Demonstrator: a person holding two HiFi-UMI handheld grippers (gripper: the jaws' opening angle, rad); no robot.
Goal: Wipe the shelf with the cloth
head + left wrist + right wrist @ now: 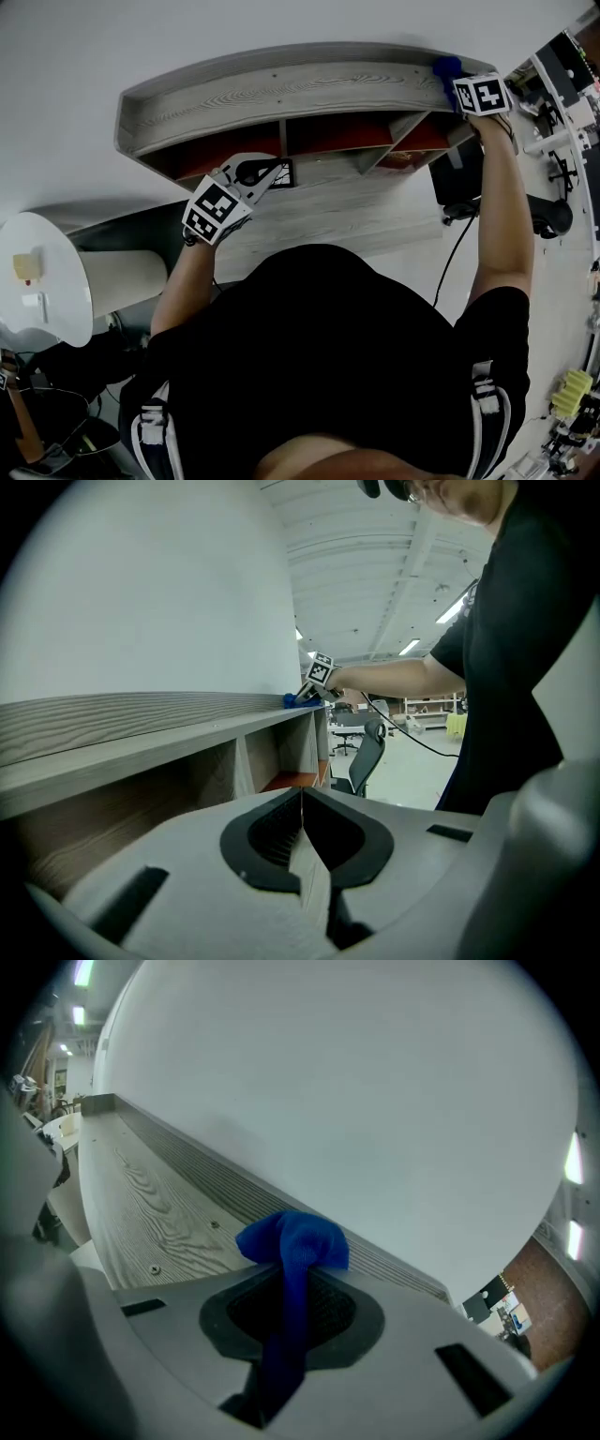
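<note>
Right tongs [286,1283] grip the blue cloth [292,1239], its strip lying along the jaws and its wad pointing onto the right end of the shelf [141,1204] by the wall [356,1082]; left tongs [302,841] are clenched empty before the cubbies [272,761]; judging by this, press the wad flat and sweep leftward along the shelf's length.

White wall [375,1101], black office chair [367,750], ceiling strip lights [410,647], pale floor [412,772]

1 shelf [281,89], 1 cloth [446,66], 2 tools [302,832] [457,81], 1 chair [366,757].
</note>
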